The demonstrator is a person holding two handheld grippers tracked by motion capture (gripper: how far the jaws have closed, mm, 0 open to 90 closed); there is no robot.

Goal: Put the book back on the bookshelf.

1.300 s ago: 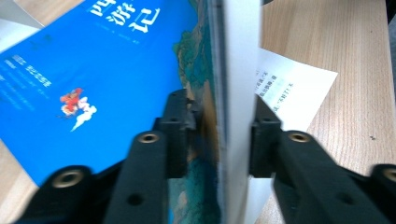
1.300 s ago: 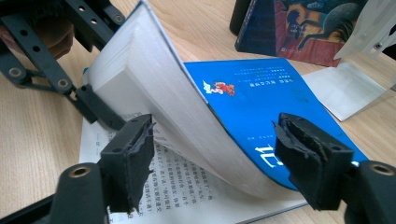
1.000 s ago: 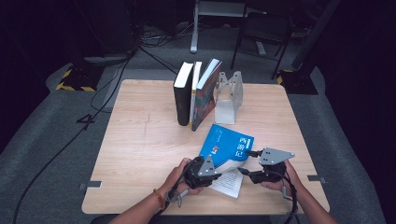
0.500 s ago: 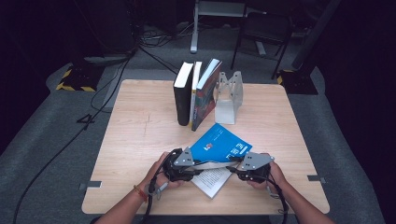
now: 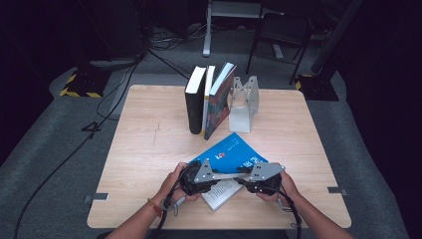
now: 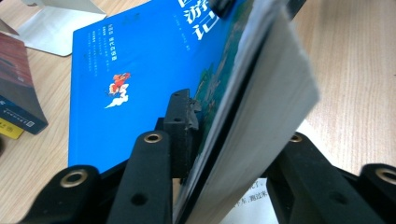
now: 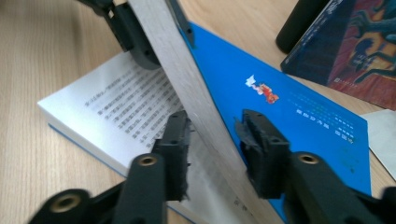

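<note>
the blue book [image 5: 230, 157] lies open near the front edge of the table [image 5: 149, 144], its front cover and a thick wad of pages lifted off the printed pages [image 7: 126, 105] below. the left gripper [image 5: 198, 179] is clamped on that lifted wad from the left: in the left gripper view one jaw presses the blue cover and the other sits behind the page block. the right gripper [image 5: 259, 180] meets it from the right; in the right gripper view its jaws straddle the lifted edge, but whether they pinch it i cannot tell. both hands sit low, forearms coming in from the near edge, the grey plates almost touching over the book.

behind the book, well apart, three upright books [image 5: 206, 102] lean against a metal bookend [image 5: 244, 102] at the table's far side. bare wood lies left and right of the hands; the near edge is just behind them.
</note>
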